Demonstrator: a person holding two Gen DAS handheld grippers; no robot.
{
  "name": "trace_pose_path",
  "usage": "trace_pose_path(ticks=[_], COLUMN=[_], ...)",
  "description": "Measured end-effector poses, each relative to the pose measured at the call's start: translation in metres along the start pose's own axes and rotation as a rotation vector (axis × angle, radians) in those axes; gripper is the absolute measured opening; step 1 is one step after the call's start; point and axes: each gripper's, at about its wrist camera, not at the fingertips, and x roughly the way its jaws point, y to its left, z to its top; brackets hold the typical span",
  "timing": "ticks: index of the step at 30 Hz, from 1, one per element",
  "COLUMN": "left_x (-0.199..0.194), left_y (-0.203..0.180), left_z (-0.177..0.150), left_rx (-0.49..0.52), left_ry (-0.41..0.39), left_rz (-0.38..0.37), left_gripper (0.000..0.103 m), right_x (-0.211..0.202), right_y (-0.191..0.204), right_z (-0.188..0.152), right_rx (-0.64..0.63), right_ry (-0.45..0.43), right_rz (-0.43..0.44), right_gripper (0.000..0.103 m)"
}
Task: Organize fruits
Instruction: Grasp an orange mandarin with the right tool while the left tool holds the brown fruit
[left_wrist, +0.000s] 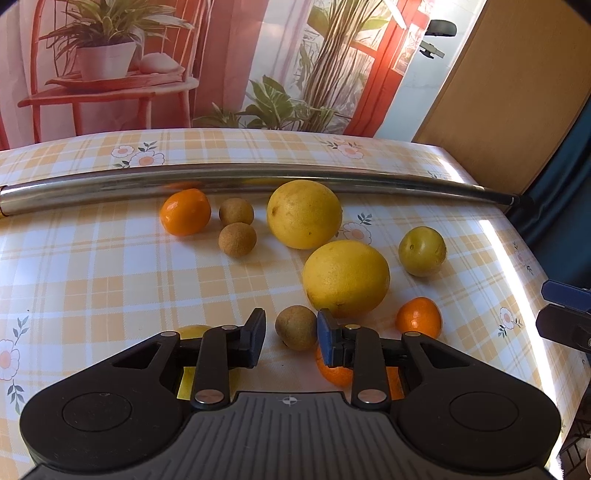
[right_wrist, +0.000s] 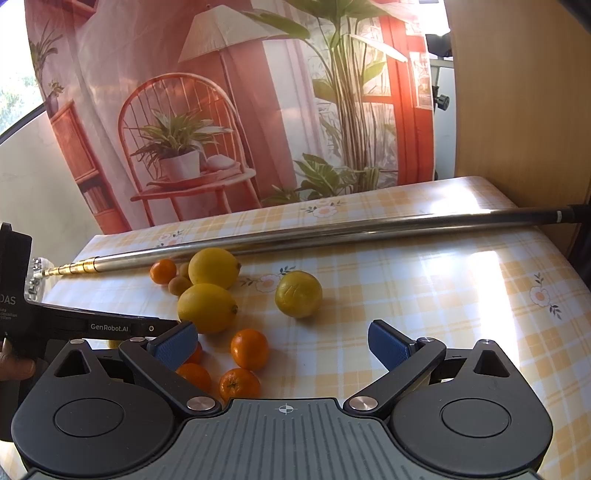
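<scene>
On the checked table (left_wrist: 92, 266), a long shiny metal pole (left_wrist: 258, 177) lies across the back, and the fruits sit in front of it. The two big yellow fruits (left_wrist: 345, 278) are the biggest; they look heavy and firm, with bumpy skin that should not slip much. Next comes a round yellow-green fruit (left_wrist: 422, 251), smooth and maybe a bit slippery. Then come the small oranges (left_wrist: 419, 317), which feel soft and could squash if pinched hard. The smallest are the little brown fruits (left_wrist: 296, 327), light, round and likely to roll. One of these sits right between the fingers of the left gripper (left_wrist: 291, 334), which are apart and not touching it. It should be held gently across its middle. The right gripper (right_wrist: 282, 341) is wide open and holds nothing. Something yellow hides under the left gripper, but I cannot tell what it is.
</scene>
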Motion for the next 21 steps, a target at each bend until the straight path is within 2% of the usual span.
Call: trace_pose_path(ticks=[6, 10, 14, 18, 21], left_x=[0.003, 0.004, -0.001, -0.008, -0.011], left_y=[0.003, 0.002, 0.007, 0.005, 0.004], left_z=[0.003, 0.004, -0.001, -0.004, -0.005], left_rx=[0.011, 0.021, -0.011, 0.005, 0.012], left_ry=[0.014, 0.028, 0.011, -0.008, -0.010], left_rz=[-0.038, -0.031, -0.039, -0.020, -0.018], left_gripper=[0.030, 0.026, 0.026, 0.025, 0.026], right_x=[-0.001, 0.002, 0.007, 0.017, 0.031], right_y=[-0.003, -0.004, -0.008, -0.011, -0.004], right_z=[-0.001, -0.003, -0.006, -0.010, -0.015], right_rx=[0.019, 0.030, 0.042, 0.041, -0.014], right_ry=[0.000, 0.008, 0.019, 0.037, 0.085], right_rz=[0.002, 0.001, -0.006, -0.003, 0.013], right_gripper=[0.098, 0.098, 0.098, 0.098, 0.084])
